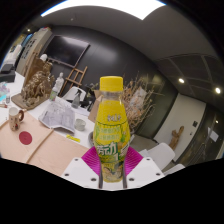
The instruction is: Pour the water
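A yellow drink bottle (111,125) with a yellow cap and a green-and-white label stands upright between my gripper's (111,163) fingers. Both magenta pads (92,160) press against its lower body, one on each side, so the gripper is shut on it. The bottle is held up, tilted slightly with the view, above and in front of a table (35,148). Its base is hidden behind the fingers.
A pale table lies to the left with a small cup (16,115), a pink item (26,137) and a white folded sheet (58,118). A clear bottle (59,83) and clutter stand further back by a dark screen (66,50). A doorway (182,130) is at right.
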Demonstrator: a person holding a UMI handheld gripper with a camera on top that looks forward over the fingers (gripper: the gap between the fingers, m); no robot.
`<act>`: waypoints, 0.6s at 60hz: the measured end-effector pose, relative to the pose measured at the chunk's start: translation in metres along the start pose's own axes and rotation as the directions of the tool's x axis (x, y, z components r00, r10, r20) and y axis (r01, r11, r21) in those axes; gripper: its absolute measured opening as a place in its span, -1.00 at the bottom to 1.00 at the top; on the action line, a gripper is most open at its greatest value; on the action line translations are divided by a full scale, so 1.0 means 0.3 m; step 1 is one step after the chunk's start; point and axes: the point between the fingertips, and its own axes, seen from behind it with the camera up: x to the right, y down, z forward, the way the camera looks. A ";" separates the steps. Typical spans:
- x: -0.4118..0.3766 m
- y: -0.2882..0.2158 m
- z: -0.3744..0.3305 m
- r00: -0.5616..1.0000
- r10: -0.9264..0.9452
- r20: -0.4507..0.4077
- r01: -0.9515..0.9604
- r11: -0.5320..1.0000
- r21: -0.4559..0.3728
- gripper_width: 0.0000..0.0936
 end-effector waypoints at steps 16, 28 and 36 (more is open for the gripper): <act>-0.432 -0.422 0.059 0.865 -0.494 -0.087 0.500 0.865 0.056 -0.43; -0.822 -0.505 0.127 0.545 -0.833 -0.094 0.838 0.538 0.086 -0.43; -0.995 -0.487 0.183 0.251 -0.957 -0.143 0.966 0.240 0.090 -0.44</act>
